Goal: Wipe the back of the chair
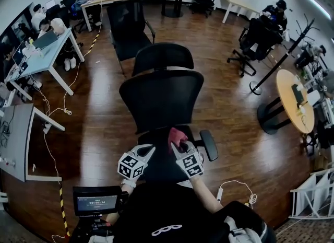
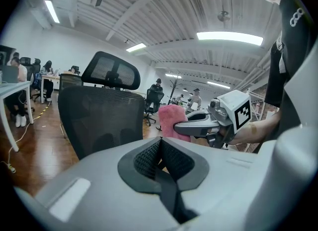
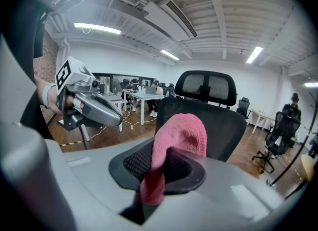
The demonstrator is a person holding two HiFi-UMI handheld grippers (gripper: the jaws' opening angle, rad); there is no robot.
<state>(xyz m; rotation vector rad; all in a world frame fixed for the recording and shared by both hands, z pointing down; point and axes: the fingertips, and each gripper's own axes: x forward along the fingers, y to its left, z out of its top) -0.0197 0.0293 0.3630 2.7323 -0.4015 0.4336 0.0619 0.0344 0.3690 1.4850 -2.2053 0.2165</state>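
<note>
A black mesh office chair point(image 1: 162, 101) with a headrest point(image 1: 163, 56) stands in front of me, its seat toward me. My right gripper point(image 1: 180, 145) is shut on a pink cloth point(image 1: 176, 136) and hovers over the seat, short of the backrest point(image 3: 208, 120). The cloth point(image 3: 176, 143) bulges out between the right jaws, a tail hanging down. My left gripper point(image 1: 146, 153) is beside it on the left, shut with nothing between its jaws. In the left gripper view the backrest point(image 2: 102, 120) is ahead to the left and the cloth point(image 2: 169, 121) sits right of centre.
A second black chair point(image 1: 128, 27) stands behind the first. White desks with seated people point(image 1: 47, 33) line the left. A round wooden table point(image 1: 295, 101) and a coat stand point(image 1: 282, 59) are on the right. A monitor point(image 1: 96, 201) sits at my lower left. Cables point(image 1: 57, 111) trail across the wooden floor.
</note>
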